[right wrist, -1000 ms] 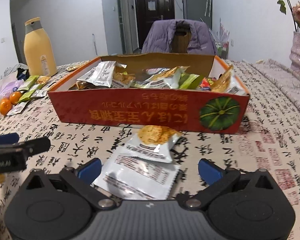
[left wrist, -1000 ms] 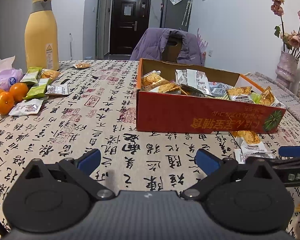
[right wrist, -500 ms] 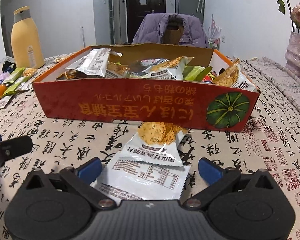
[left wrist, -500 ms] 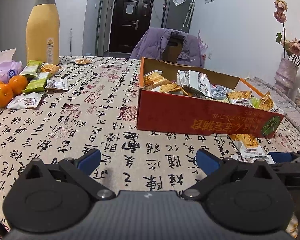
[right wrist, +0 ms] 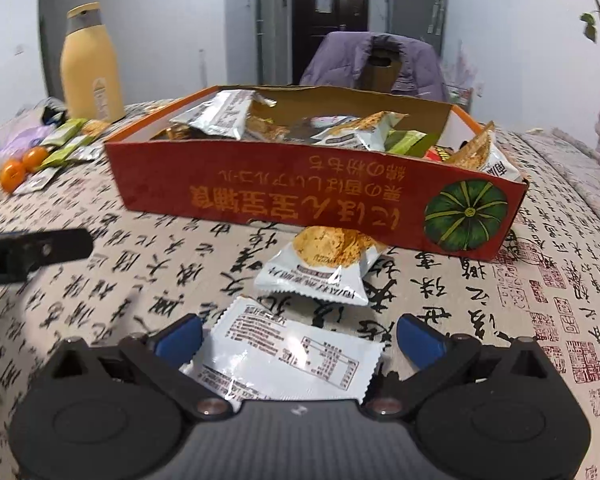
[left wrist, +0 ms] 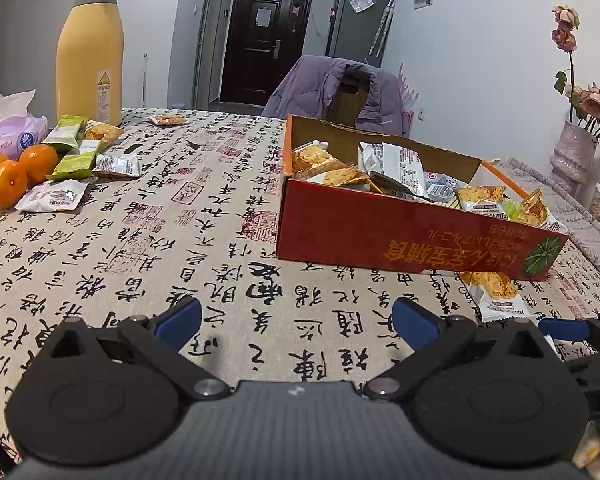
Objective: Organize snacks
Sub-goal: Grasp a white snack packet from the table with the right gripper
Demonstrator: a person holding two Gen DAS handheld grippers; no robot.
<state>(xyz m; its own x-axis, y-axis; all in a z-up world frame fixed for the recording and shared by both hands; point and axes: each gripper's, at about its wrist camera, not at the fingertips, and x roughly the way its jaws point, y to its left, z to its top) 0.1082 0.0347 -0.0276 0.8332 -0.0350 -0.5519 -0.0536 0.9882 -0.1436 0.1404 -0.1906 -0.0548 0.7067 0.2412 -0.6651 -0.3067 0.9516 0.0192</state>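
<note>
Right wrist view: the right gripper (right wrist: 298,334), jaws wide, is closing in low over the silver packet (right wrist: 288,358) at bottom center.

Table (left wrist: 204,216): calligraphy-print cloth.
Box (left wrist: 384,236): on table.
Left of box: bottle (left wrist: 89,52), oranges (left wrist: 14,172), packets (left wrist: 78,156).
Before box: two packets (right wrist: 324,272).

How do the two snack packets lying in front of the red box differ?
The nearer packet lies flat, back up, showing a printed table, between the open right claw fingers. The farther packet shows its picture side and is tucked against the red box. Both are white, sealed and on the tablecloth.
</note>
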